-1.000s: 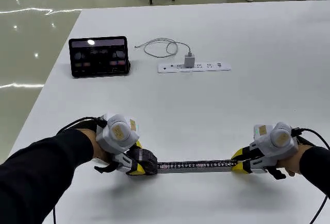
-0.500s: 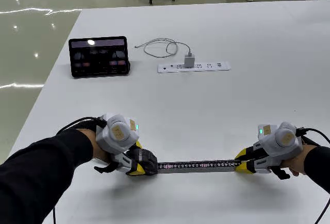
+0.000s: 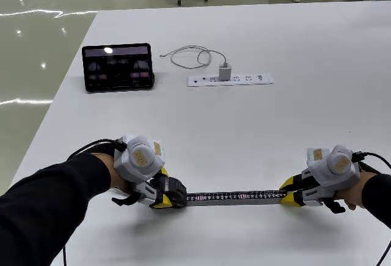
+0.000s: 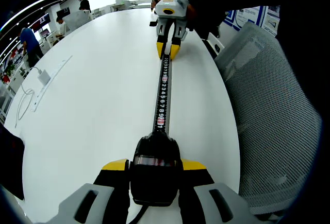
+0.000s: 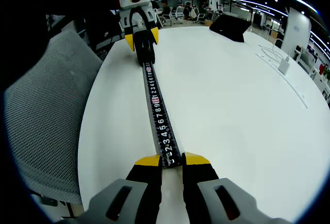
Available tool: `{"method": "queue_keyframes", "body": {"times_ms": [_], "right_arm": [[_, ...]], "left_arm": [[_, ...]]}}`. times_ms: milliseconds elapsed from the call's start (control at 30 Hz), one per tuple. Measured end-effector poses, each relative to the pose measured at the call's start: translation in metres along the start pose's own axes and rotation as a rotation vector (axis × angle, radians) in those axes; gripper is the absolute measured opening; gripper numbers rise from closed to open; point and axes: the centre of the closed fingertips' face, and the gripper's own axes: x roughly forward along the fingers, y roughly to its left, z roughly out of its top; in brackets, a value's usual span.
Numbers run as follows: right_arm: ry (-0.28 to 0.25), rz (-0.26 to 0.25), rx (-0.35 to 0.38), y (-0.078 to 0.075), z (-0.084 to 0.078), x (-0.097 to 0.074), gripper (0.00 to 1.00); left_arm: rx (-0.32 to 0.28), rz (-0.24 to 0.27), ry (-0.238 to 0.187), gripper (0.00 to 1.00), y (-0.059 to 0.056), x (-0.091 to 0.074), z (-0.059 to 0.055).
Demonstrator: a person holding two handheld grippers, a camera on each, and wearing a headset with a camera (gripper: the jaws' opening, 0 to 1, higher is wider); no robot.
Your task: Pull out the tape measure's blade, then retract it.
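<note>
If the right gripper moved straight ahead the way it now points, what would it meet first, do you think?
Most likely the tape measure case clamped in the left gripper. The right gripper points along the extended blade straight at it, with nothing else in between.

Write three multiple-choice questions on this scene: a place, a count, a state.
1. Head view: the tablet stands on which side of the power strip? A left B right C on top
2. Chargers in the power strip? A none B one C three
3. The blade is: A retracted B pulled out C bent upward

1 A: it lies further left.
2 B: one white charger is plugged in.
3 B: it spans from the case in the left gripper to the right gripper.
</note>
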Motion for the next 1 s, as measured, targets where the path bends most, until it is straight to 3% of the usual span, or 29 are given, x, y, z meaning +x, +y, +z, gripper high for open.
{"method": "queue_keyframes", "body": {"times_ms": [467, 1000], "right_arm": [[0.0, 0.001, 0.01, -0.0002, -0.0018, -0.001, 0.1], [0.085, 0.038, -0.045, 0.002, -0.0001, 0.0012, 0.11]], "left_arm": [[-0.002, -0.003, -0.005, 0.32, -0.0005, 0.0002, 0.0007], [0.001, -0.003, -0.008, 0.32, -0.0003, 0.0011, 0.0011]]}}
